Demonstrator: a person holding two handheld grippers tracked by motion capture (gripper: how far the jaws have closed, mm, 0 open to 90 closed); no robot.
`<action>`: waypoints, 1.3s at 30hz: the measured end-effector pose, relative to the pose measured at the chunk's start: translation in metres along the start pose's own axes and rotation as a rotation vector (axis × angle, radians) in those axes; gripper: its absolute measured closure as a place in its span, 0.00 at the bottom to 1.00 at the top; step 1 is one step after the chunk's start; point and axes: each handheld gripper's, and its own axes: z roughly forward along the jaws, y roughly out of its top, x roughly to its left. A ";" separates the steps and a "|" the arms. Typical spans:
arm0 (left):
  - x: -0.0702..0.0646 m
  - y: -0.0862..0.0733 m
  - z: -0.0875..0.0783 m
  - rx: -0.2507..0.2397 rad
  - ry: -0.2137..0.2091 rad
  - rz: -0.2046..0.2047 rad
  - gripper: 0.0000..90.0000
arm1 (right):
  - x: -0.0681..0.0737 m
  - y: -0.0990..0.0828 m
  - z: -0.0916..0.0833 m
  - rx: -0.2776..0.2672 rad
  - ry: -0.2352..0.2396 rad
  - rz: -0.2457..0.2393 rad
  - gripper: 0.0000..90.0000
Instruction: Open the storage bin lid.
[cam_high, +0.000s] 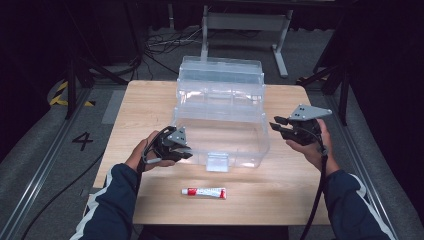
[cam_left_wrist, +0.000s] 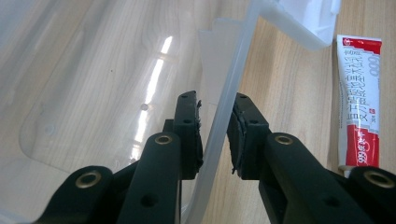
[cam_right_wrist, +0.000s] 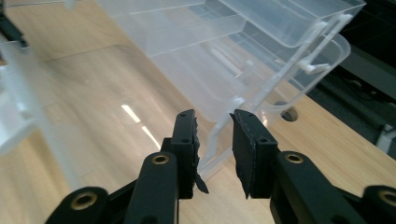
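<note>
Presently the clear plastic box stands open on the bench, apparently ready for loading. The left tool straddles its front wall, jaws slightly parted, not gripping. The right tool is released beside its right end. The tube lies outside the box, just beside the left tool.

Open clear box on a wooden surface, a hand-held gripper at each side.

The left hand-held gripper sits at the clear box's near left wall, the right hand-held gripper beside its right wall; a tube lies on the surface nearer the person.
</note>
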 end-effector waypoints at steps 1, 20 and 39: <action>0.000 0.000 0.000 0.001 -0.001 -0.002 0.83 | 0.004 -0.002 -0.002 0.000 0.009 -0.005 0.78; -0.004 -0.001 -0.006 -0.039 0.029 0.012 0.85 | 0.056 -0.017 -0.003 0.016 0.170 -0.052 0.74; -0.007 -0.002 -0.023 -0.072 0.062 0.014 0.81 | 0.091 -0.014 0.016 0.073 0.296 -0.121 0.72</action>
